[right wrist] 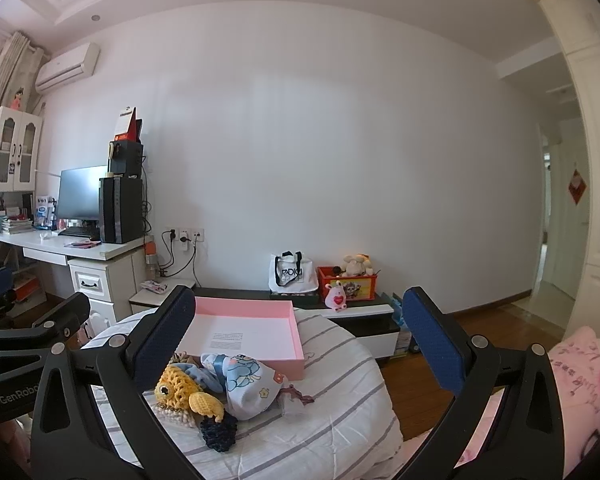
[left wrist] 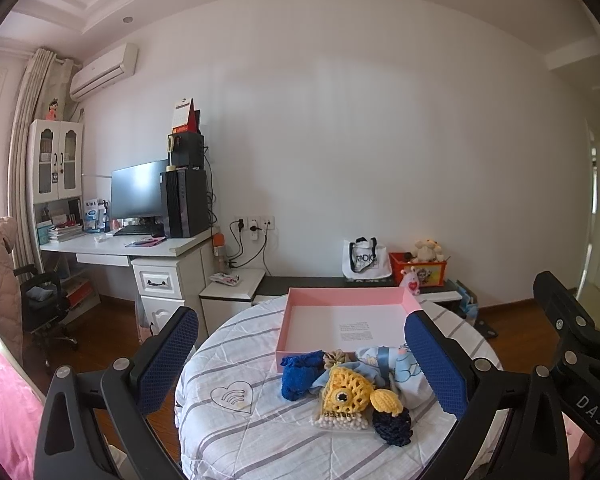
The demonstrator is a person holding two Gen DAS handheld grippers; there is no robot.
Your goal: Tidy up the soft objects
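A pile of soft things lies on the striped quilted cushion [left wrist: 260, 432] in front of an empty pink box [left wrist: 348, 322]. It holds a blue knitted piece [left wrist: 298, 374], a yellow crochet fish [left wrist: 346, 390], a dark navy crochet ball [left wrist: 392, 424], a pale blue printed cloth [left wrist: 408, 372] and a pack of cotton swabs [left wrist: 342, 422]. My left gripper [left wrist: 302, 364] hovers open above and around the pile, nothing held. My right gripper [right wrist: 300, 344] is open too, with the fish [right wrist: 178, 384], the cloth [right wrist: 248, 384], the navy ball [right wrist: 219, 432] and the pink box [right wrist: 244, 334] near its left finger.
A white desk [left wrist: 148, 246] with monitor and PC tower stands at the left wall. A low dark bench [left wrist: 324, 282] behind the box carries a tote bag [left wrist: 365, 260] and a red toy crate [left wrist: 418, 268]. Pink bedding [right wrist: 576, 384] lies at right; wooden floor surrounds the cushion.
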